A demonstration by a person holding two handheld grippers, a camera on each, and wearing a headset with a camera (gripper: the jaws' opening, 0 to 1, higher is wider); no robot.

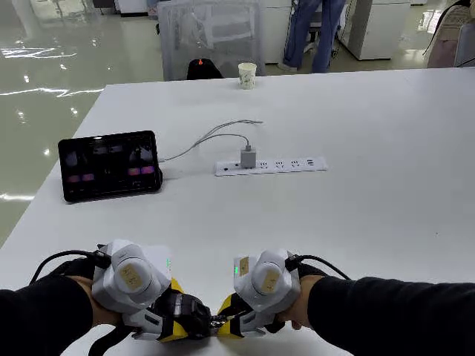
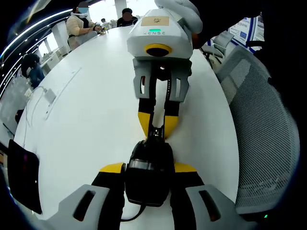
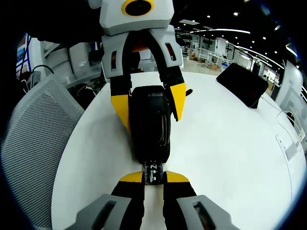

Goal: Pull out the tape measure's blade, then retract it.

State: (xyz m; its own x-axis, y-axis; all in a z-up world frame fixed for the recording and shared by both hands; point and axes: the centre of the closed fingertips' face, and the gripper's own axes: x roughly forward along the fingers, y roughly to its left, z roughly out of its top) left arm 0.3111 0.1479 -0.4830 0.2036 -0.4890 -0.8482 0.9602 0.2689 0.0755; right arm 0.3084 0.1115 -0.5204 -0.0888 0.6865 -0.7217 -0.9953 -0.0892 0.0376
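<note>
**White bench (image 1: 371,148), tape measure (image 1: 189,311) held between two tools**

White and broad, the bench ran back toward a glossy floor. At its near edge we saw the left tool (image 1: 176,310) closed on the black case of the tape measure, one yellow-tipped jaw pressed against each side. The left gripper view showed the same grip from behind, with the case seated between the jaws. The right tool (image 1: 225,317) faced it tip to tip. Its jaws were drawn narrow and pinched on the blade (image 3: 152,171) just beyond the mouth of the case. We read a short length of blade, printed with numerals, between the case and the right tool's tips. Both tools sat low over the bench, and we could not tell whether the case touched it. Each tool was held by a hand in a dark sleeve (image 1: 386,308).

Farther back, left of centre, we noted a tablet (image 1: 110,165) with its screen lit. A power strip (image 1: 282,165) lay mid-bench with a charger (image 1: 248,157) plugged into it, and a grey cable (image 1: 215,133) looped away from the charger. A paper cup (image 1: 246,74) stood near the far edge, with a mesh chair (image 1: 211,37) behind it.
</note>
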